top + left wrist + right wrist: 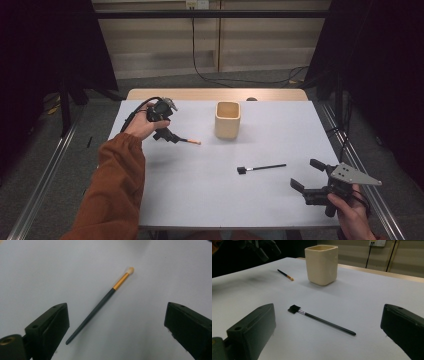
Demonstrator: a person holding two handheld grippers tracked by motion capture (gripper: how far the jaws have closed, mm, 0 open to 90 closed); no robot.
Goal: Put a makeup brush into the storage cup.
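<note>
A thin dark brush with an orange ferrule and pale tip [189, 141] [100, 305] [285, 275] lies on the white table. My left gripper [167, 134] [117, 311] hovers just above its handle end, open, with the brush lying between the jaws and touching neither. A black flat-headed brush [262, 167] [322, 321] lies right of centre. My right gripper [305, 173] [329, 311] sits open near the front right corner, pointed at that brush and holding nothing. A cream square cup [227, 120] [321, 263] stands upright at the middle back.
The white sheet [215, 195] covers the table, with a strip of wooden tabletop [215, 94] at the far edge. Metal rails [45, 170] run along both sides, and cables lie on the floor behind. The left gripper [262, 248] hangs at the far left in the right gripper view.
</note>
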